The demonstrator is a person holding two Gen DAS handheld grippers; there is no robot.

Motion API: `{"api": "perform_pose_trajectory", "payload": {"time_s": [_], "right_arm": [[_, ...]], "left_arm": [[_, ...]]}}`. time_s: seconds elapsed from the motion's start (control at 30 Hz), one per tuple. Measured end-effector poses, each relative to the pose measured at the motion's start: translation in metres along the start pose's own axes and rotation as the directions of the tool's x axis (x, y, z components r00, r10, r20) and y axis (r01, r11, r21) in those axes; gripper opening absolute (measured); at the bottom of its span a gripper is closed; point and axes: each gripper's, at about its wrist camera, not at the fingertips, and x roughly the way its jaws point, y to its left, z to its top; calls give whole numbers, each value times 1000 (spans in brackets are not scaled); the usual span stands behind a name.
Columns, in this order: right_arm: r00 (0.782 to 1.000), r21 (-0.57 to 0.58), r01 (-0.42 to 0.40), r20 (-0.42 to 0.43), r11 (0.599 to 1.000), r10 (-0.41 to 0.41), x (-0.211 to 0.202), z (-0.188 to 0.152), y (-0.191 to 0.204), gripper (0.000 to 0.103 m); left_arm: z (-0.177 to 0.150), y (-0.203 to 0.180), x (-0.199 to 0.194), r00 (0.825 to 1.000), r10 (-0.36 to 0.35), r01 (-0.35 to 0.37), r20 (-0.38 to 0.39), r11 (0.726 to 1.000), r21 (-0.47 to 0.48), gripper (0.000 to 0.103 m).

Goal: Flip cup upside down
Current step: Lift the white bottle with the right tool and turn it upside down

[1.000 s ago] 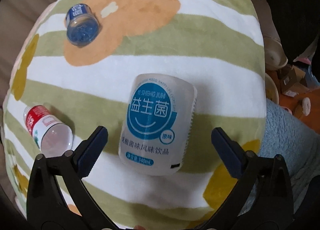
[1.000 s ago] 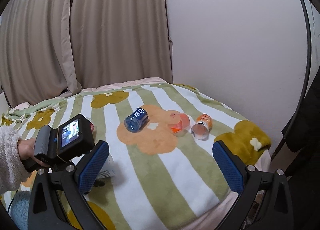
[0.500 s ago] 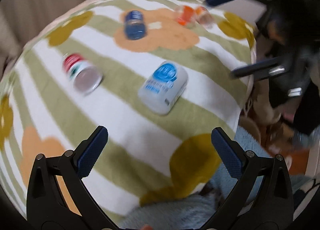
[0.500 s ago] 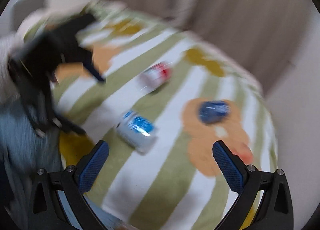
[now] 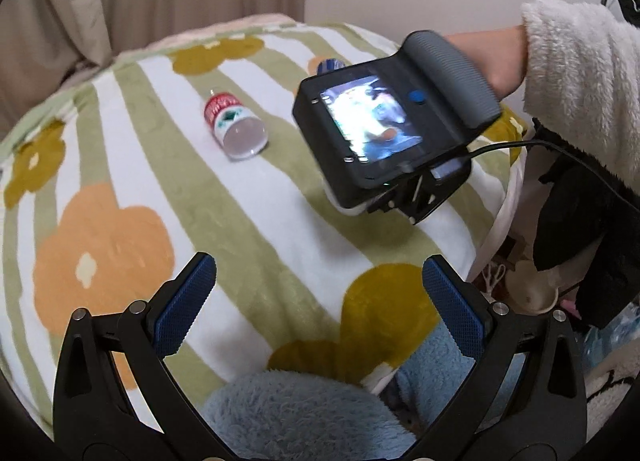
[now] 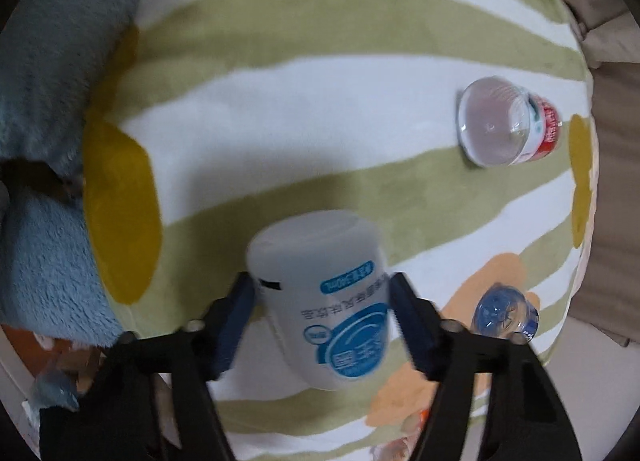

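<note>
The white cup (image 6: 326, 301) with a blue round logo lies on the striped blanket (image 6: 320, 109) in the right wrist view. My right gripper (image 6: 320, 313) is closed around its sides, blue pads touching both flanks. In the left wrist view the right gripper's body and screen (image 5: 384, 129) hide this cup. My left gripper (image 5: 316, 297) is open and empty, held back over the blanket's near edge (image 5: 280, 245).
A clear cup with a red label (image 5: 234, 127) (image 6: 506, 125) lies on its side further back. A blue cup (image 6: 504, 311) (image 5: 330, 64) lies near an orange flower patch. A blue fluffy cloth (image 5: 304, 417) (image 6: 48, 101) is at the blanket's edge. Curtains and wall stand behind.
My right gripper swung down over the white cup and closed on it. My left gripper drew back from above the white cup to the blanket's near edge, still open.
</note>
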Motion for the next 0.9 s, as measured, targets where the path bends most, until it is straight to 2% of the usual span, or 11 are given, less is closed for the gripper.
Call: {"api": "perform_pose_trajectory", "payload": {"time_s": [0.1,0.2,0.27,0.3,0.4,0.5,0.53,0.63,0.7,0.73,0.9], "right_arm": [[995,168,-91,-15,982,95,-7,0,-21,60],[980,410,-193,27,892,199,-13,-12,-49,60],[961,576,-259,74,776,265,-11,-26,-67,60],[945,666,-305,121,681,305,-7,-37,-77,60],[908,812,-367,207,453,364,8,-60,-92,60],[892,874,-356,213,330,399,24,-75,-94,60],[889,880,-355,213,316,405,28,-77,-87,60],[882,870,-365,210,331,423,30,-75,-85,64],[881,862,-360,187,358,435,29,-60,-93,82],[884,857,-349,167,379,436,28,-53,-95,84],[892,849,-314,111,424,439,28,-30,-98,84]], "left_arm": [[0,2,-7,999,-16,16,31,1000,-8,103],[3,4,-12,998,-28,31,56,999,-37,103],[4,6,-15,997,-39,43,69,997,-57,103],[4,6,-17,996,-43,48,78,997,-63,103],[2,3,-24,994,-49,55,101,997,-62,103],[-1,1,-29,993,-38,44,111,998,-49,103],[-1,1,-30,993,-37,42,111,998,-48,103],[-3,4,-33,992,-46,54,116,997,-63,103],[-4,7,-35,992,-53,63,117,995,-78,103],[-4,9,-35,991,-55,66,119,994,-84,103],[-6,14,-39,990,-55,68,128,993,-96,103]]}}
